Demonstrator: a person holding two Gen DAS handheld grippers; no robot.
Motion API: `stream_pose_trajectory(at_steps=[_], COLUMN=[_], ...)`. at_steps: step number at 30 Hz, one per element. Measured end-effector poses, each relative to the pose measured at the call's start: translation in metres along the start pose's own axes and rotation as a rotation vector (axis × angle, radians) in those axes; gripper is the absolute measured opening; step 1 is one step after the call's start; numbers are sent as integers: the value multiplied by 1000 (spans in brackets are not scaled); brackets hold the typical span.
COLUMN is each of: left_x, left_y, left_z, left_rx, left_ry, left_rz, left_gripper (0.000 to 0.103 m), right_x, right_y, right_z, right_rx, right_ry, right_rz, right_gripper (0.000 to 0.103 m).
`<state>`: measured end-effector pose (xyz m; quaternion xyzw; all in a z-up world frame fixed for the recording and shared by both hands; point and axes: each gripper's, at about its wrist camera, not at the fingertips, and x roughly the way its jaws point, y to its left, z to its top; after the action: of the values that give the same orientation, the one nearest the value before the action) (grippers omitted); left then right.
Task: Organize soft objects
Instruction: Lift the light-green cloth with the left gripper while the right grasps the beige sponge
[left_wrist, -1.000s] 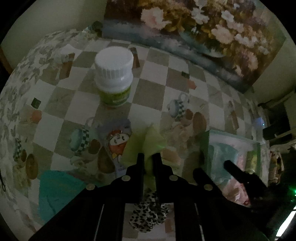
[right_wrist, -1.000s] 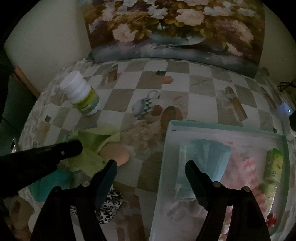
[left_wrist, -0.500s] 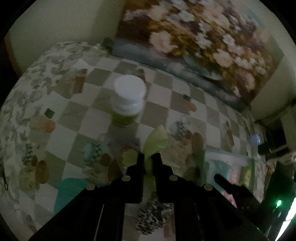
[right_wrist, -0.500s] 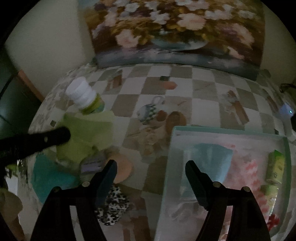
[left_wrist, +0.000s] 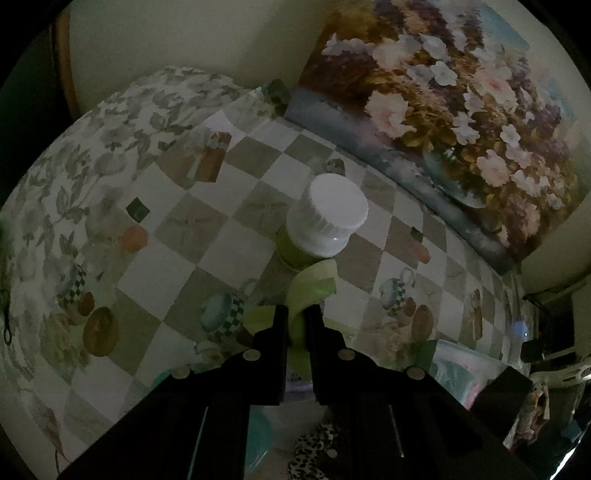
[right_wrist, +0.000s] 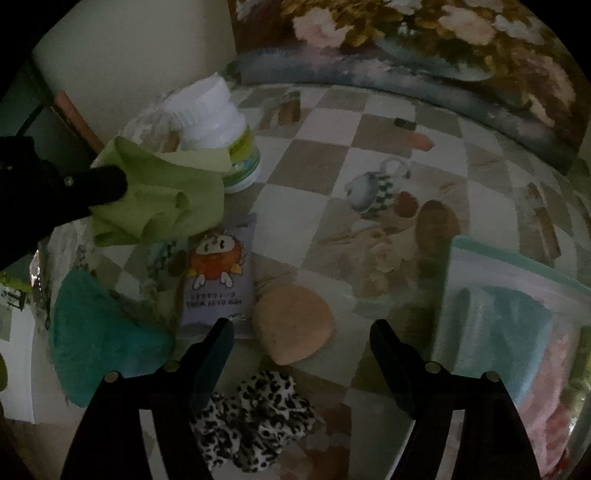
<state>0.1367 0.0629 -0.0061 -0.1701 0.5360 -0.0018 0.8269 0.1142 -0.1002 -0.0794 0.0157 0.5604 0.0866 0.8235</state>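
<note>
My left gripper is shut on a light green cloth and holds it up above the table; the cloth also shows in the right wrist view, hanging from the left gripper's fingers. My right gripper is open and empty, low over the table. Below it lie a peach sponge pad, a leopard-print scrunchie, a cartoon-printed pouch and a teal cloth. A clear bin at the right holds a light blue cloth and pink items.
A white-capped bottle with a green label stands on the checkered tablecloth, just beyond the lifted cloth. A flower painting leans along the wall at the table's back. The table's left edge drops off near the wall.
My left gripper has risen with the green cloth, lifting it clear of the table and uncovering the pouch and peach pad. The right gripper moved left and lower toward the scrunchie.
</note>
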Motion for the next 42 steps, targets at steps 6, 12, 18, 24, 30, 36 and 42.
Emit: stream_pose_trajectory(at_steps=[6,12,18,24,30,36,42], left_x=[2,2,1,-6,-22,-48,-74], left_y=[0,-1,-1,-3,-8,-15,-28], left_z=[0,-1,-1,1,3,5,5], left_rx=[-5,0,3,9,23,46,75], left_ry=[6,10,6,-11,-52,-114,-174], left_rz=[-3,-6,-3,-5,-11,-26,-46], left_gripper=[10,10,10,10,10,10,10], right_x=[14,14,7,-12,-50,-89,-127], right_y=[3,5,-3,-14,-26,-37,-52], right_z=[-1,-4,-4,-4,2,11,7], right_rx=[-11,-19,2,51,102,156,206], right_ry=[27,21,4,-35,-131,-232,-316], right_rz=[-5,-3,-7,3,14,18,-3], right_gripper=[63,52,52,52,52,52,52])
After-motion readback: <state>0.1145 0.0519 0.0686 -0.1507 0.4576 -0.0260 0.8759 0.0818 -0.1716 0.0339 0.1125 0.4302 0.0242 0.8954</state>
